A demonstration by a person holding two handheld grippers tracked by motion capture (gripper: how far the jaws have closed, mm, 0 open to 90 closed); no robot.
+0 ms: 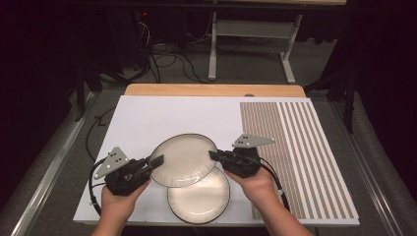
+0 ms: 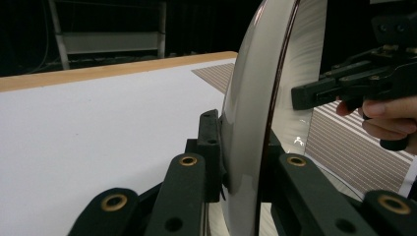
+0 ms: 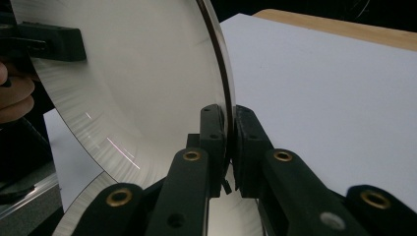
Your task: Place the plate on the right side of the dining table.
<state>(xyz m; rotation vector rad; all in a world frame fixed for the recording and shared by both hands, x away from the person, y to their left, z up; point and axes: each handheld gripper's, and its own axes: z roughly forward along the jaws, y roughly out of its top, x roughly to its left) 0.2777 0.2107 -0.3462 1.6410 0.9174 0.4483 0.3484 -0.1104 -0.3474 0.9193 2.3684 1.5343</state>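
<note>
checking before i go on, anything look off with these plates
Nothing looks damaged or spilled. The upper plate is tilted, clamped at opposite rims by the left gripper and right gripper, over the lower plate.

The upper plate [image 1: 183, 160] hides part of the lower plate [image 1: 199, 199] beneath it, between the left gripper [image 1: 156, 161] and the right gripper [image 1: 212, 155]. In the left gripper view the upper plate's [image 2: 251, 98] top and bottom run past the frame edges, and it screens the table beyond the jaws. In the right gripper view the lower plate [image 3: 78, 209] shows as a sliver under the jaws, cut off at the bottom edge.
</note>
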